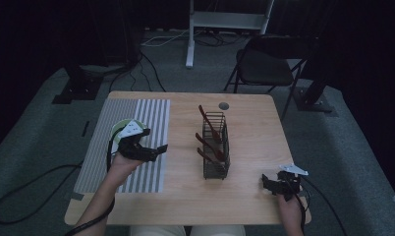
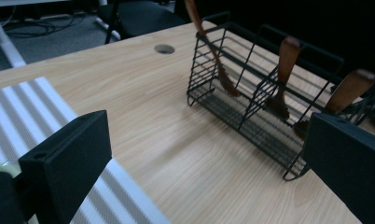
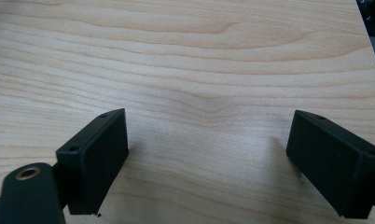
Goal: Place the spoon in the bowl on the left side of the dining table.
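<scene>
The wooden table carries a striped mat along its left edge and, near the middle, a black wire rack running front to back, well apart from both grippers. Three brown wooden spoons stand tilted in it, one per compartment, handles poking above the rim. They look light, stiff and smooth, so a pinch on the bare upper handle seems the safest hold; the rack looks light enough to tip if a spoon drags. The left gripper hovers at the mat's right edge, jaws wide apart, facing the rack. The right gripper sits near the table's front right corner, jaws spread and empty.
</scene>
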`<control>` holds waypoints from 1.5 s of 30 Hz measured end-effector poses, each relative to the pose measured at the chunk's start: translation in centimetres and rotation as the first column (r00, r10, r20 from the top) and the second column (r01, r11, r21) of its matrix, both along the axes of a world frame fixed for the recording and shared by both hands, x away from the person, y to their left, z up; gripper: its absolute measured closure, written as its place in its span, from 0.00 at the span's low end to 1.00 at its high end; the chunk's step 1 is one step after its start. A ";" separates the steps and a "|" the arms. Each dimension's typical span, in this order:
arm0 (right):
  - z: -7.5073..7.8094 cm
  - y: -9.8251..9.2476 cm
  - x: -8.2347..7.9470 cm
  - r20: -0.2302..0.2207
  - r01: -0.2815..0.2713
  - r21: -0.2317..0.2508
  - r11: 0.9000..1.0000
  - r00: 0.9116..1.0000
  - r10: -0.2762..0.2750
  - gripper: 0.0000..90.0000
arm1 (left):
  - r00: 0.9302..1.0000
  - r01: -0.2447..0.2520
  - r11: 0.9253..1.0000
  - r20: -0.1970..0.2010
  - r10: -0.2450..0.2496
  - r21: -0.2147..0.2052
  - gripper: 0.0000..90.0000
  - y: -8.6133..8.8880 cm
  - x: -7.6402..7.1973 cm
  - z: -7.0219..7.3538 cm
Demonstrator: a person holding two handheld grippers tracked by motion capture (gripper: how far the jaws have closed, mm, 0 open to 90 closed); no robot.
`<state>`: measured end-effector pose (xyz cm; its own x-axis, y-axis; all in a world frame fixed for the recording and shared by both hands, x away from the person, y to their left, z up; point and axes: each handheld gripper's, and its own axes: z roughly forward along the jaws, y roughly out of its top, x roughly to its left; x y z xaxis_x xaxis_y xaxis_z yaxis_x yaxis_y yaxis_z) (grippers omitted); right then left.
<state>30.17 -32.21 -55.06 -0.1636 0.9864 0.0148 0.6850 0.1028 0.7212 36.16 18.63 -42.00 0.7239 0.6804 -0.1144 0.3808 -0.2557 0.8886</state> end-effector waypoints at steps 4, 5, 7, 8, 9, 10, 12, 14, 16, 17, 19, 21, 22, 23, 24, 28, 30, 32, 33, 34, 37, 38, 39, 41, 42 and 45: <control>0.0 0.0 0.0 0.000 0.000 0.000 1.000 1.000 0.000 0.13 | 1.000 0.019 1.000 0.004 -0.019 -0.006 0.02 -0.8 0.6 0.5; 0.0 0.0 0.0 0.000 0.000 -0.001 1.000 1.000 0.000 0.13 | 1.000 0.026 1.000 0.002 -0.026 -0.014 0.02 -1.0 0.7 0.6; 0.0 0.0 0.0 0.000 -0.001 -0.001 1.000 1.000 0.001 0.13 | 0.999 0.032 0.999 0.003 -0.032 -0.012 0.02 -1.4 1.0 0.7; 0.0 0.0 0.0 0.000 -0.001 -0.001 1.000 1.000 0.001 0.13 | 1.000 0.027 1.000 0.004 -0.027 -0.010 0.02 -1.6 1.2 0.8; 0.0 0.0 0.0 0.000 0.000 -0.001 1.000 1.000 0.000 0.13 | 1.000 0.029 1.000 0.004 -0.029 -0.010 0.02 -1.8 1.4 0.9; 0.0 0.0 0.0 0.000 0.000 -0.001 1.000 1.000 0.000 0.13 | 0.999 0.036 0.999 0.001 -0.036 -0.017 0.02 -1.9 1.6 0.9; 0.0 0.0 0.0 0.000 0.000 0.000 1.000 1.000 0.000 0.13 | 1.000 0.031 0.999 0.003 -0.031 -0.016 0.02 -2.3 1.9 1.1; 0.0 0.0 0.0 0.000 0.000 0.000 1.000 1.000 0.000 0.13 | 0.999 0.032 0.999 0.007 -0.032 -0.021 0.04 -2.7 2.2 1.2; 0.0 0.0 0.0 0.000 0.000 0.000 1.000 1.000 0.000 0.13 | 0.999 0.032 0.999 0.008 -0.032 -0.026 0.04 -3.0 2.6 1.3; 0.0 0.0 0.0 0.000 0.000 0.000 1.000 1.000 0.000 0.13 | 0.999 0.033 0.999 0.008 -0.033 -0.025 0.04 -3.3 2.8 1.3; 0.0 0.0 0.0 0.000 0.000 0.000 1.000 1.000 0.000 0.13 | 1.000 0.029 0.999 0.009 -0.029 -0.027 0.04 -3.7 3.1 1.4; 0.0 0.0 0.0 0.000 0.000 0.000 1.000 1.000 0.000 0.13 | 0.999 0.034 0.999 0.004 -0.034 -0.027 0.04 -4.2 3.5 1.4; 0.0 0.0 0.0 0.000 0.000 0.000 1.000 1.000 0.000 0.13 | 0.999 0.033 0.999 0.007 -0.033 -0.021 0.04 -4.4 3.7 1.4; 0.0 0.0 0.0 0.000 0.000 0.000 1.000 1.000 0.000 0.13 | 0.999 0.037 0.999 0.003 -0.036 -0.017 0.04 -4.7 4.0 1.5; 0.0 0.0 0.0 0.000 0.000 0.000 1.000 1.000 0.000 0.13 | 0.999 0.034 0.999 0.004 -0.034 -0.013 0.04 -4.9 4.2 1.5; 0.0 0.0 0.0 0.000 0.000 0.000 1.000 1.000 0.000 0.13 | 0.999 0.046 0.999 0.001 -0.046 -0.023 0.04 -5.7 4.9 1.7; 0.0 0.0 0.0 0.000 0.000 0.000 1.000 1.000 0.000 0.13 | 0.999 0.041 0.999 0.002 -0.041 -0.016 0.04 -6.1 5.3 1.7; 0.0 0.0 0.0 0.000 0.000 0.000 1.000 1.000 0.000 0.13 | 0.999 0.038 0.999 0.000 -0.038 -0.014 0.04 -6.5 5.8 1.8; 0.0 0.0 0.0 0.000 0.000 0.000 1.000 1.000 0.000 0.13 | 0.999 0.036 0.999 -0.001 -0.036 -0.013 0.04 -6.7 5.9 1.9; 0.0 0.0 0.0 0.000 0.000 0.000 1.000 1.000 0.000 0.13 | 0.999 0.038 0.999 -0.003 -0.038 -0.013 0.04 -6.9 6.1 1.9; 0.0 0.0 0.0 0.000 0.000 0.000 1.000 1.000 0.000 0.13 | 0.999 0.036 0.999 0.002 -0.036 -0.006 0.04 -7.6 6.6 2.0; 0.0 0.0 0.0 0.000 0.001 0.001 1.000 1.000 -0.001 0.13 | 0.999 0.035 0.999 0.007 -0.035 -0.005 0.05 -7.8 6.7 2.1; 0.0 0.0 0.0 0.000 0.001 0.001 1.000 1.000 -0.001 0.13 | 0.999 0.042 0.999 0.012 -0.042 -0.008 0.05 -8.0 6.9 2.1; 0.0 0.0 0.0 0.000 0.000 0.000 1.000 1.000 0.000 0.13 | 0.999 0.029 1.000 0.019 -0.029 -0.006 0.07 -8.4 7.2 2.1; 0.0 0.0 0.0 0.000 0.000 0.000 1.000 1.000 0.000 0.13 | 1.000 0.029 0.999 0.010 -0.029 -0.015 0.07 -8.5 7.5 2.0; 0.0 0.0 0.0 0.000 0.000 0.000 1.000 1.000 0.000 0.13 | 1.000 0.021 1.000 0.006 -0.021 -0.022 0.08 -8.8 8.1 1.9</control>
